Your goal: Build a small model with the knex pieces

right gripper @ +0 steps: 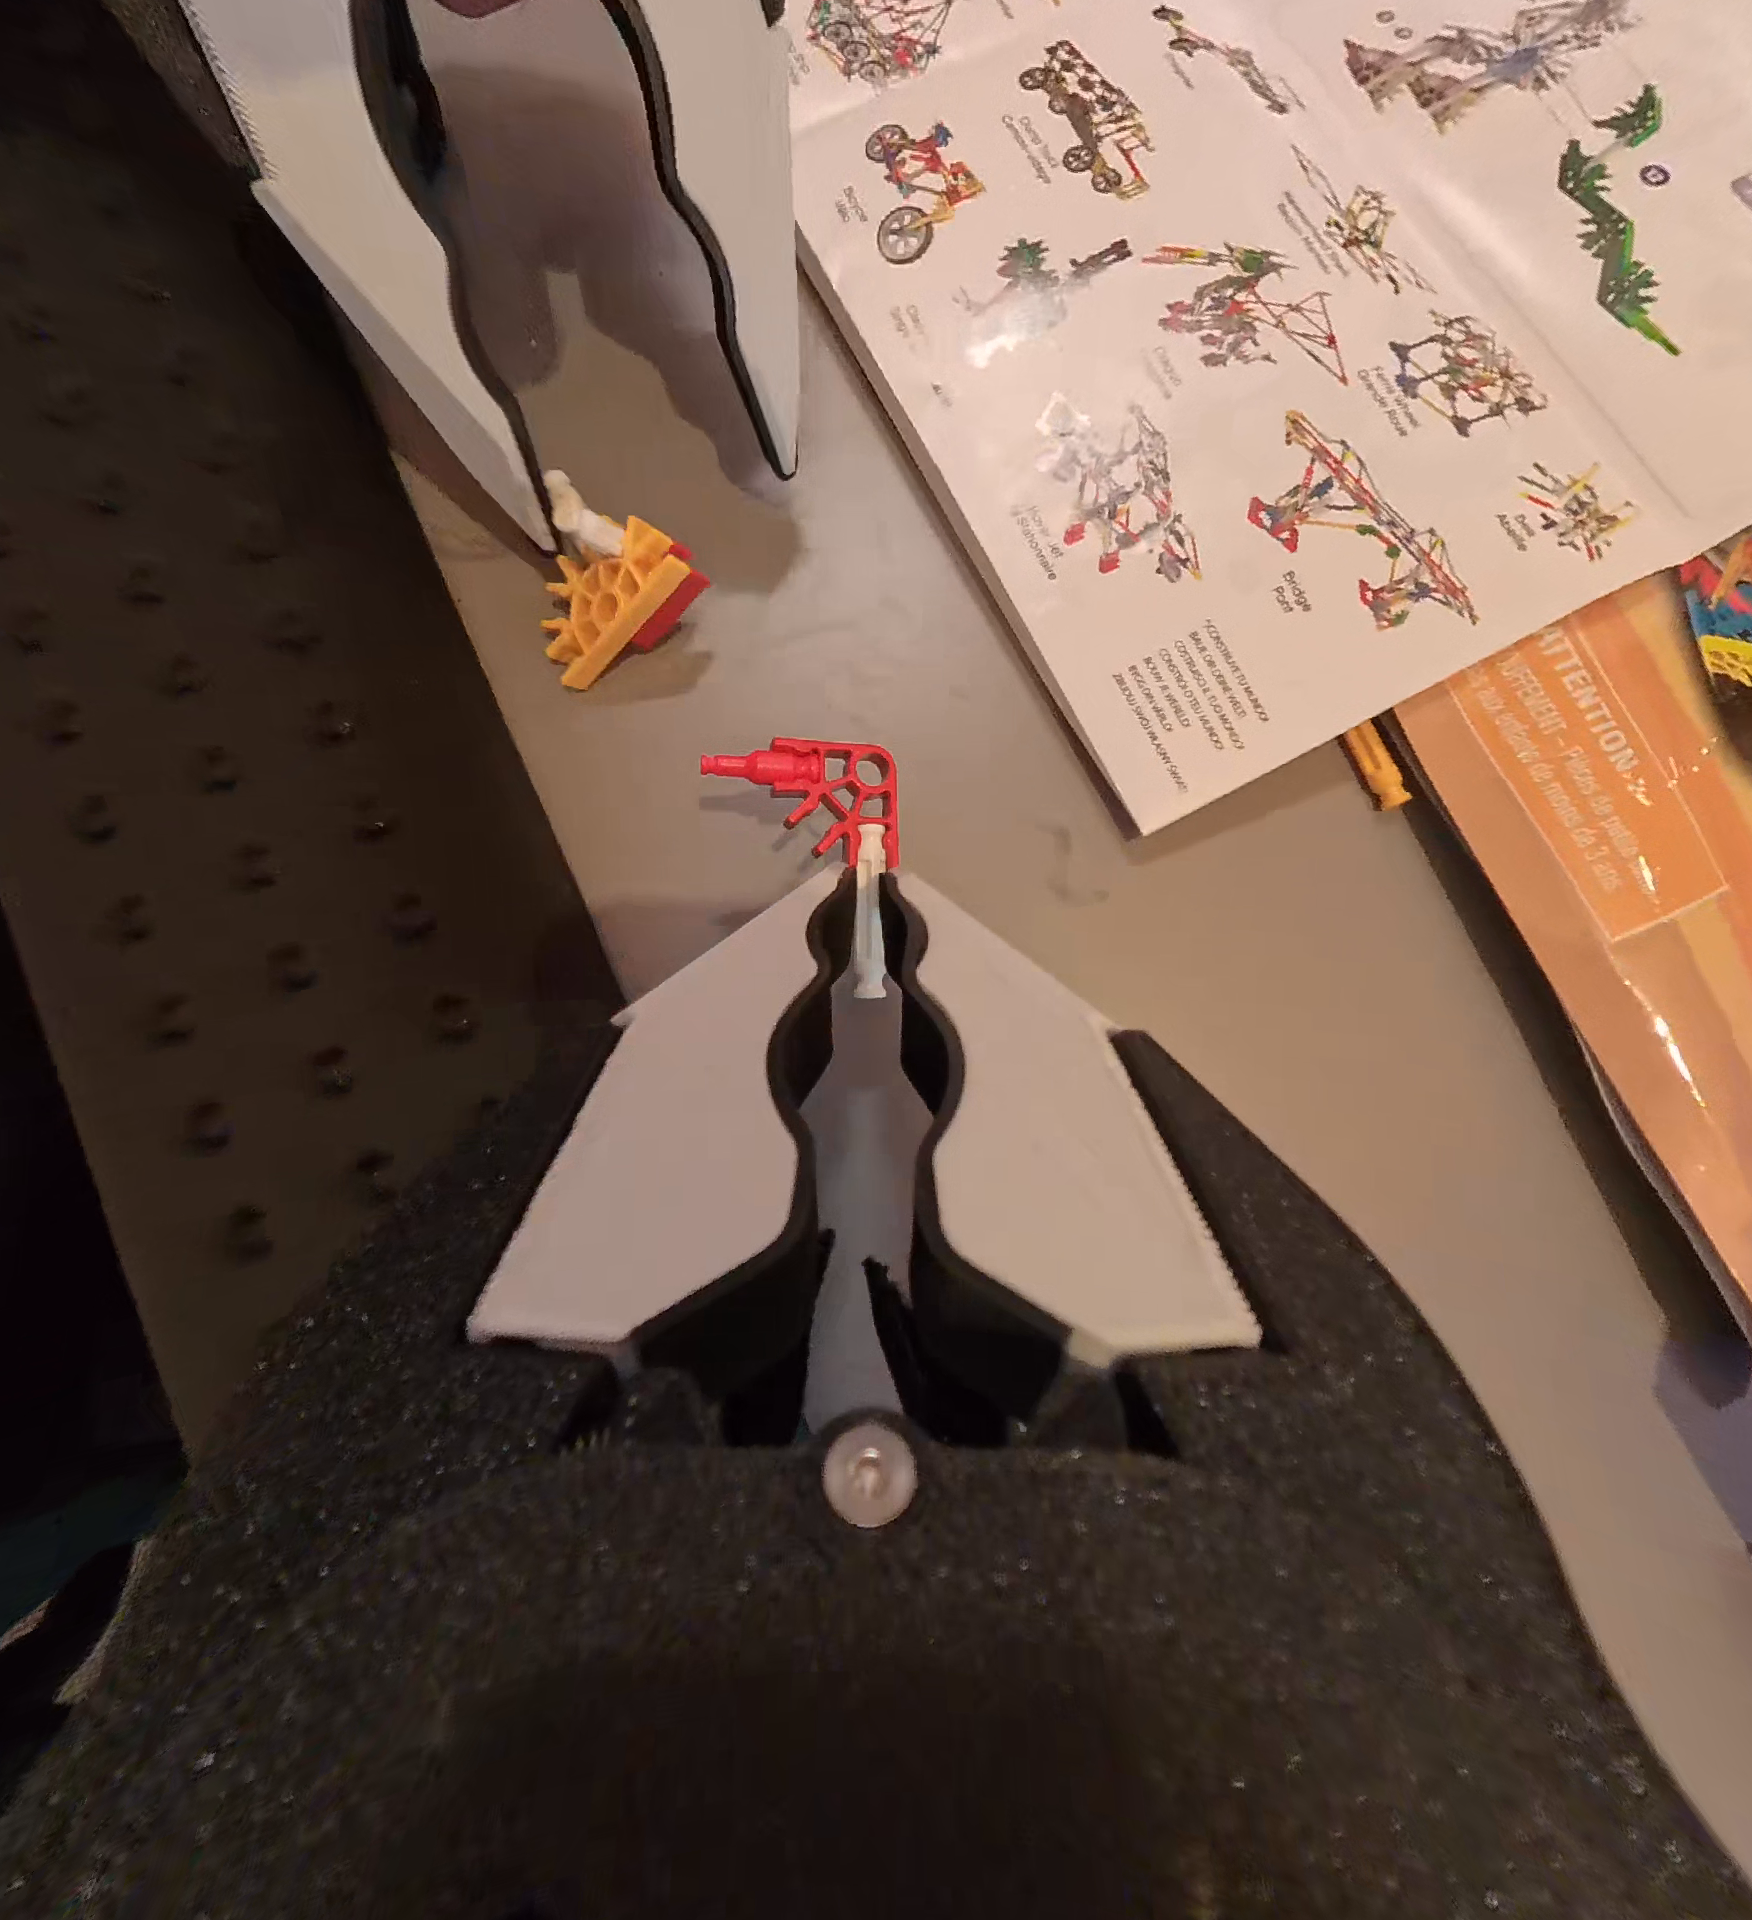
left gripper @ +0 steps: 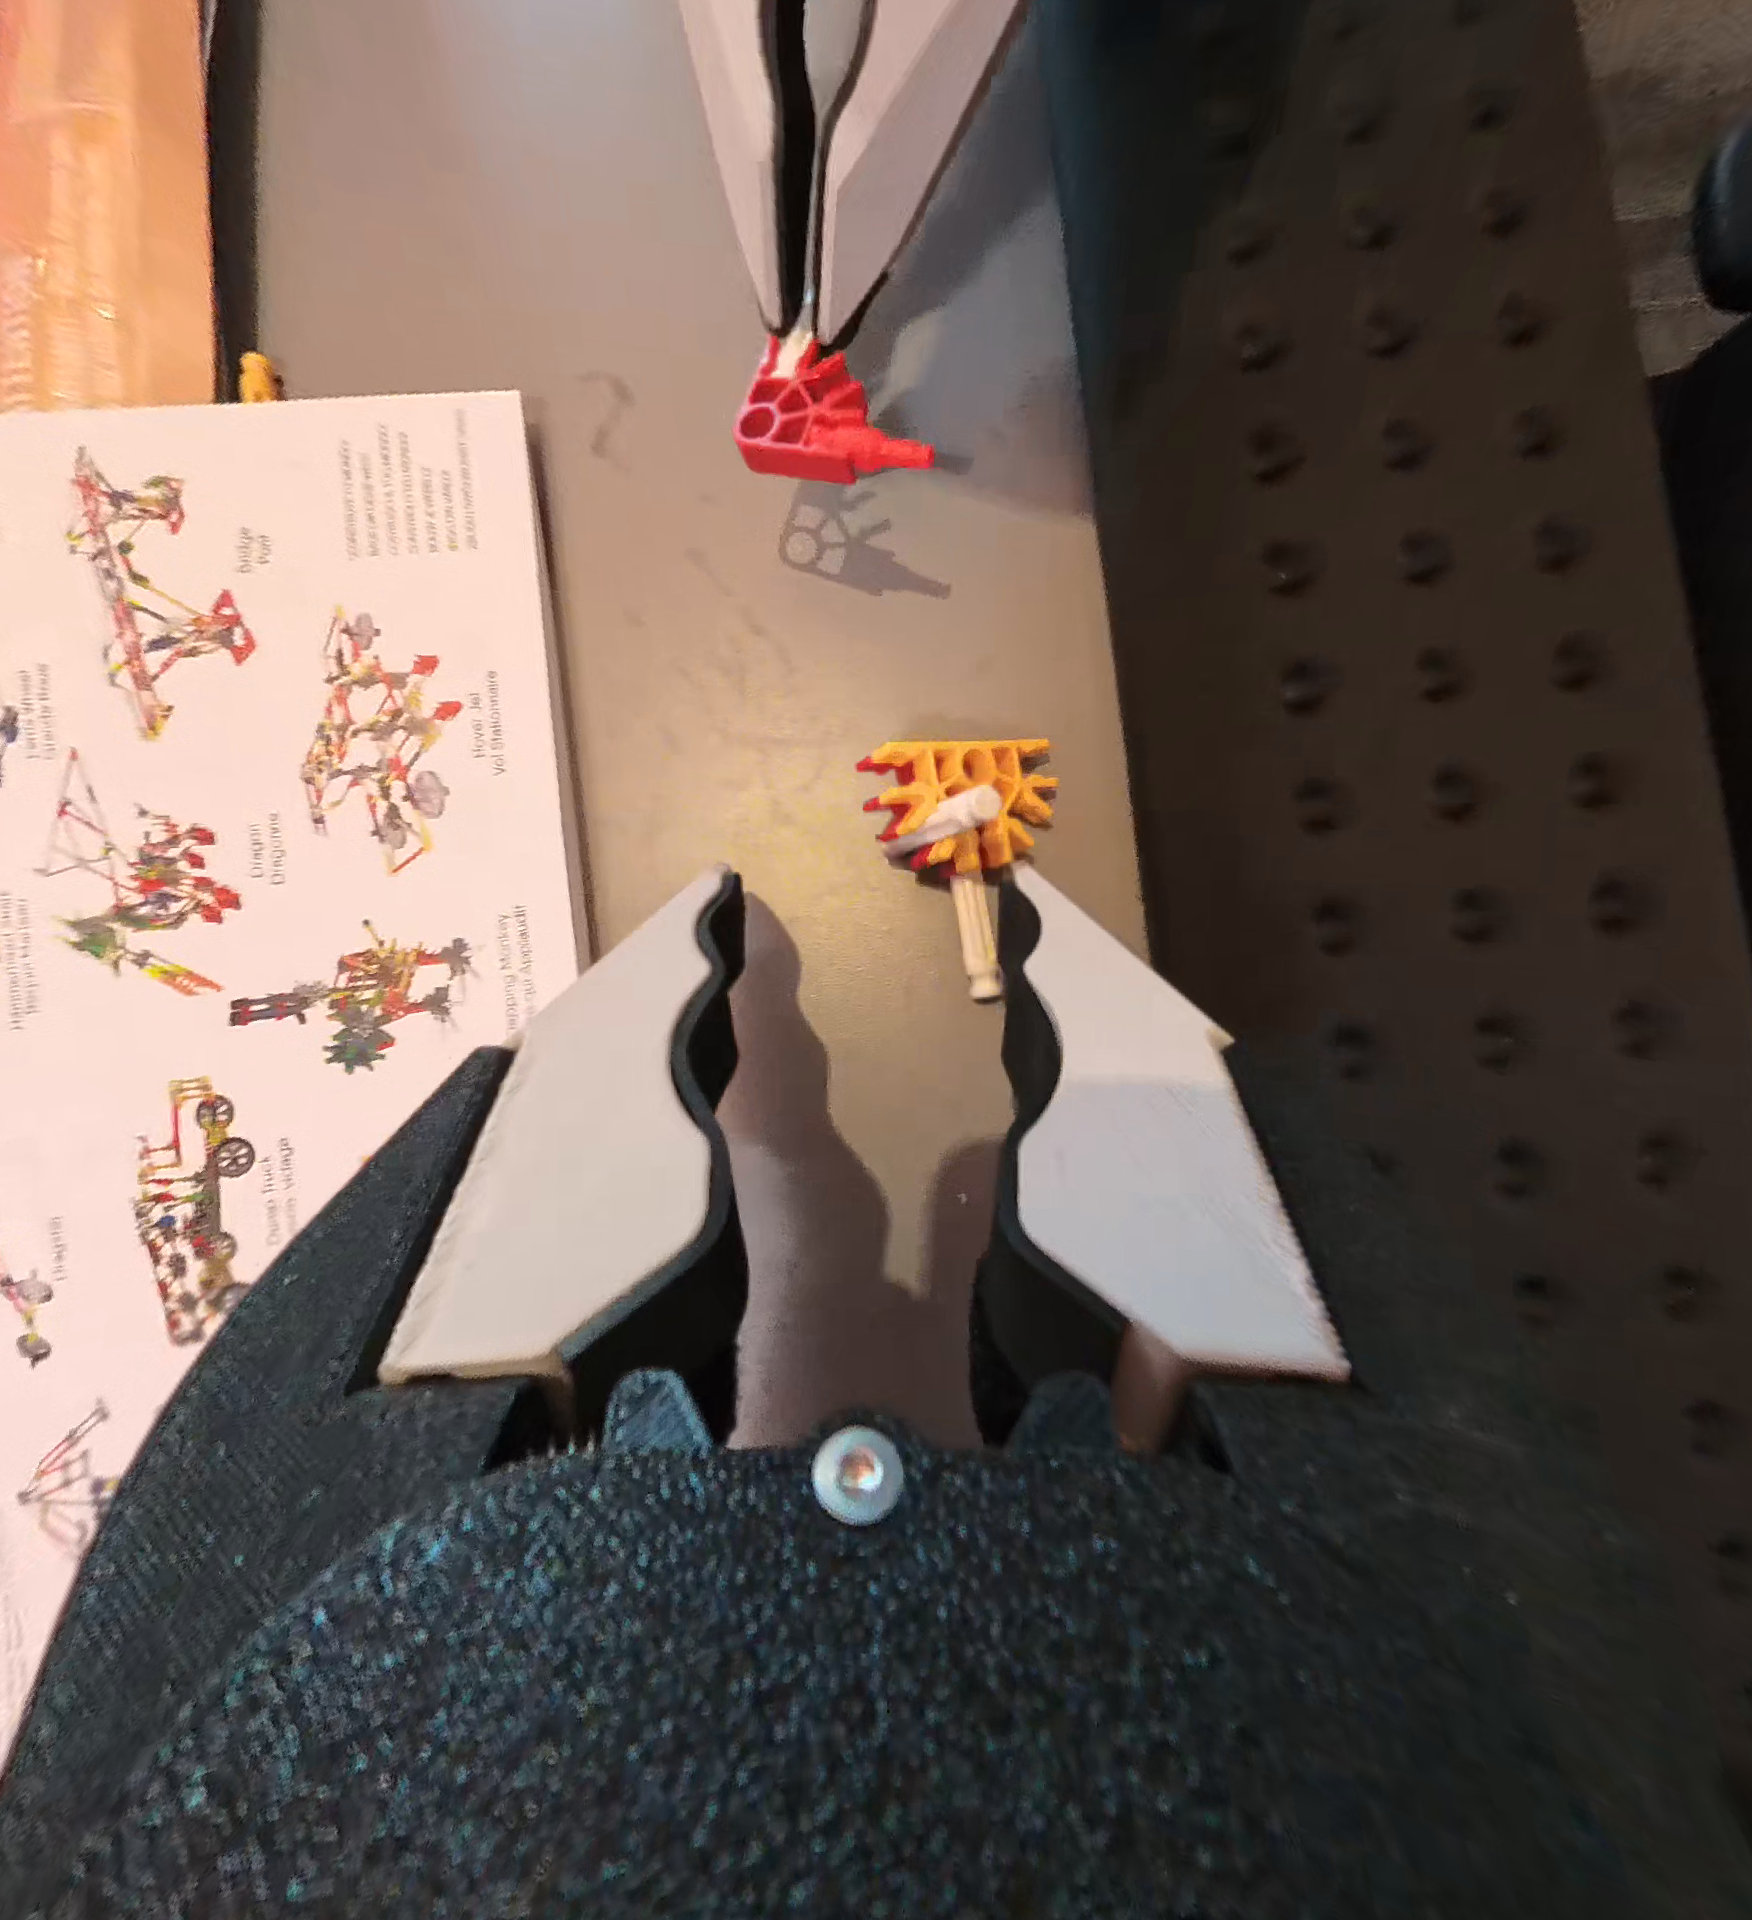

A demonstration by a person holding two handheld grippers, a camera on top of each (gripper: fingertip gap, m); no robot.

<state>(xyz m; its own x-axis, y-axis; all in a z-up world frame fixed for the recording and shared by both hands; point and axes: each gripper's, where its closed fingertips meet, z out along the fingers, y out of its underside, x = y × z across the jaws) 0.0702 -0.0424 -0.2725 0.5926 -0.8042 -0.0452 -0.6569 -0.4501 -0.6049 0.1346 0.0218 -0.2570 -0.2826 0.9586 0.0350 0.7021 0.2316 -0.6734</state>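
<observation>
Pinching a short white plastic rod (right gripper: 870, 928) between its tips, the right claw (right gripper: 864, 883) is closed on that rod; the rod plugs into a red right-angle plastic connector (right gripper: 846, 790) with a stubby red rod sticking sideways. This piece hangs just above the grey desk (right gripper: 1215, 1018), judging by its shadow. It looks light, stiff and small, best held by the rod rather than the spiky connector. Farther off, the left claw (left gripper: 872, 883) stands wide open, holding nothing; its right tip sits just beside a white rod of a yellow-and-red toothed connector cluster (left gripper: 960, 800) lying on the desk. A white illustrated instruction booklet (left gripper: 228, 831) lies to its left, an orange toy box (right gripper: 1630, 883) beyond.
</observation>
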